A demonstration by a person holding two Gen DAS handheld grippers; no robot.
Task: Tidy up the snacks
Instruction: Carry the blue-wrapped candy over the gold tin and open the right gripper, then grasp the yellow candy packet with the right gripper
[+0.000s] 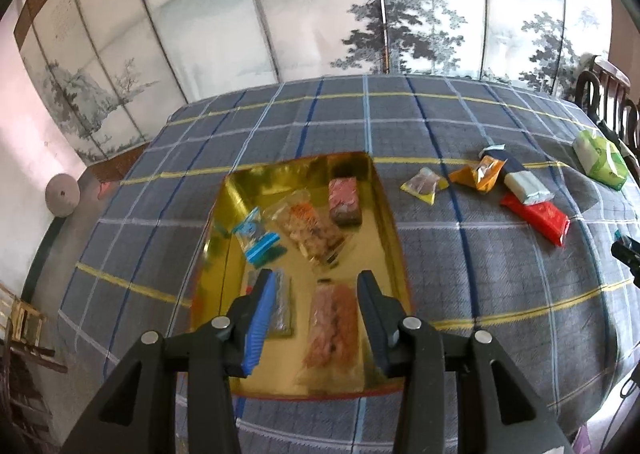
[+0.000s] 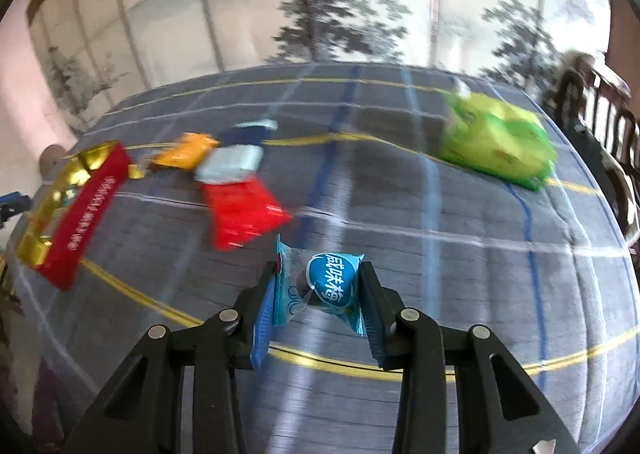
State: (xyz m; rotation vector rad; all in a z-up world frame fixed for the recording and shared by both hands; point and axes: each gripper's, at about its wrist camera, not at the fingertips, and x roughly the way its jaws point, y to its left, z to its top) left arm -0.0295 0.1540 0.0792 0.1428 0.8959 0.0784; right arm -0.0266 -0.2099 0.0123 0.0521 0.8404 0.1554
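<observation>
Roughly half done: five snacks are seen lying in the gold box (image 1: 384,189), several packets (image 1: 534,215) are left on the counter (image 1: 500,294), a blue candy (image 2: 326,288) is clamped in the right gripper (image 2: 320,274), and the left gripper (image 1: 316,286) is held open, empty, above the box.

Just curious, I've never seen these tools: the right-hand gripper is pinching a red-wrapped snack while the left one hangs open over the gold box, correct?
Not quite. In the right wrist view, the right gripper pinches a blue-wrapped snack, not a red one; the red packet lies on the cloth beyond it. The rest holds: the left gripper hangs open over the gold box.
</observation>
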